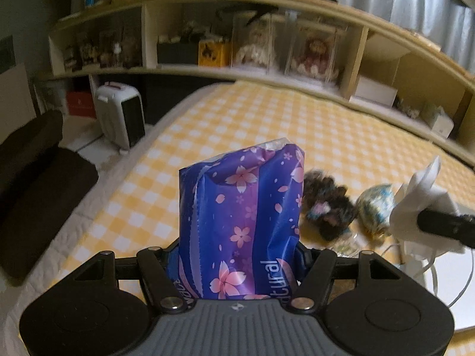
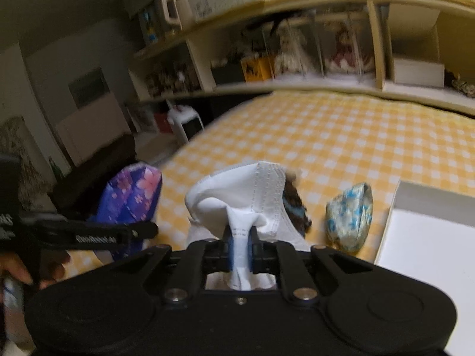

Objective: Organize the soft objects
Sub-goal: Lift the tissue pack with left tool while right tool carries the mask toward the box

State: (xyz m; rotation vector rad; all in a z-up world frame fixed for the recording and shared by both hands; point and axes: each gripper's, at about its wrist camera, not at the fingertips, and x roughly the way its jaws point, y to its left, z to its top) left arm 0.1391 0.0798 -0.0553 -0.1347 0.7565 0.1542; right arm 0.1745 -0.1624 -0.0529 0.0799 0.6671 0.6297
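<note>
The left gripper's (image 1: 237, 255) fingertips are hidden behind the purple floral pack (image 1: 242, 216) they clamp; the pack's lower end is cut off by the gripper body. The right gripper (image 2: 240, 249) pinches a white face mask (image 2: 252, 195), whose folds partly cover a dark fuzzy object (image 2: 294, 207) that is too blurred to identify. Shelf contents are soft with motion blur.

Both items are held above a bed with a yellow-and-white checked cover (image 1: 267, 124). A wooden shelf unit (image 1: 371, 47) with dolls in clear cases runs along the far side. A white heater (image 1: 118, 115) stands on the floor left of the bed. A white box (image 2: 430, 237) sits at the right.

A blue-and-gold patterned pouch (image 2: 350, 219) lies on the cover between the fuzzy object and the box. The pack stands upright, printed with pink blossoms.
</note>
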